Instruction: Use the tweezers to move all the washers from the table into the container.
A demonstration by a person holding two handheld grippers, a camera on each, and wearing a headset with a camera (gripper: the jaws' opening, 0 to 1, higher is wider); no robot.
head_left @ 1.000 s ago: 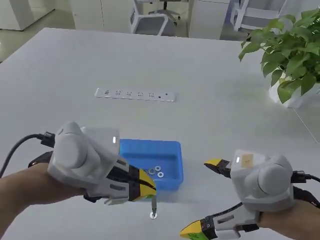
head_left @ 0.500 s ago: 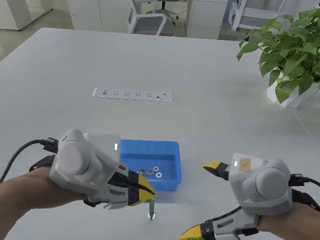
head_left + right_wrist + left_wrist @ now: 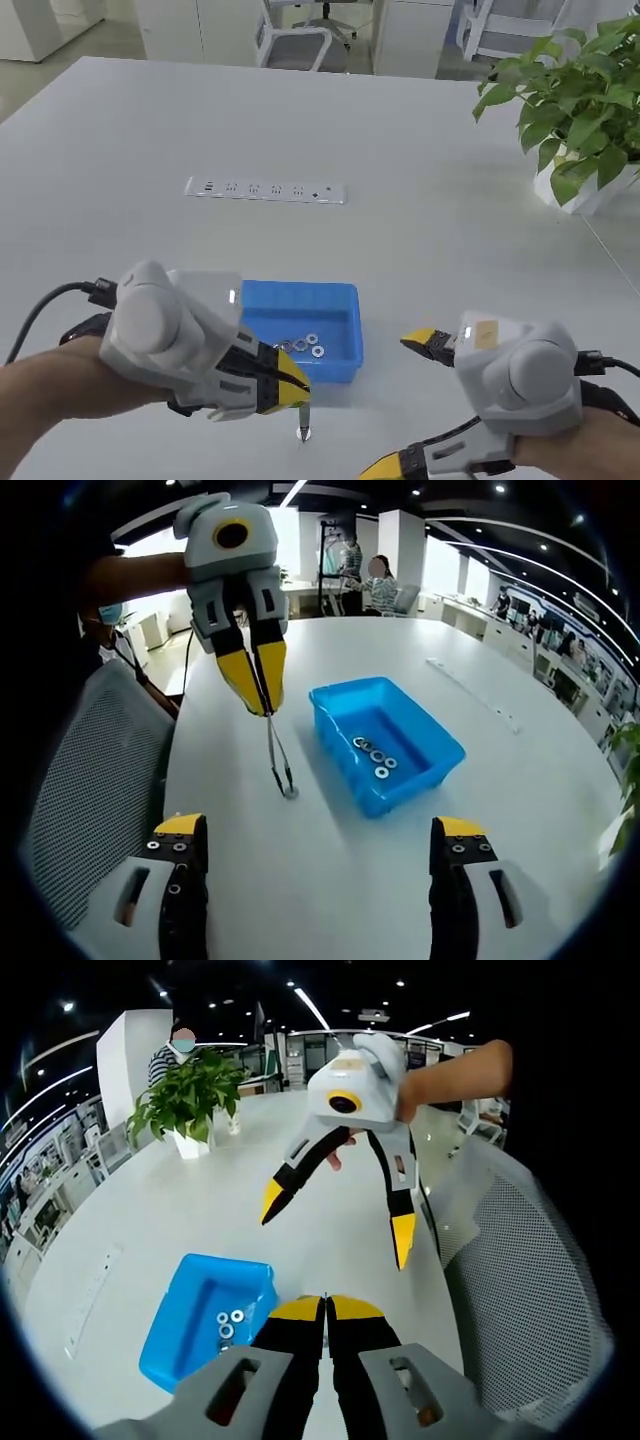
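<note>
My left gripper (image 3: 298, 388) is shut on a pair of thin metal tweezers (image 3: 278, 752) that point down at the white table (image 3: 420, 200). Their tips rest at a single small washer (image 3: 304, 432) lying just in front of the blue container (image 3: 300, 305). Several washers (image 3: 305, 346) lie inside the container, seen too in the right gripper view as washers (image 3: 372, 756) in the blue container (image 3: 400, 742). My right gripper (image 3: 398, 403) is held wide open to the right of the container, with nothing between its fingers. The left gripper view shows its own jaws (image 3: 325, 1302) closed together.
A white power strip (image 3: 265, 190) lies further back on the table. A potted green plant (image 3: 575, 110) stands at the far right edge. Office chairs stand beyond the far edge, and a grey mesh chair (image 3: 520, 1280) is close behind me.
The head camera has shifted slightly. The tweezers' tips stay at the washer on the table, and the right gripper has drifted a little lower, still open.
</note>
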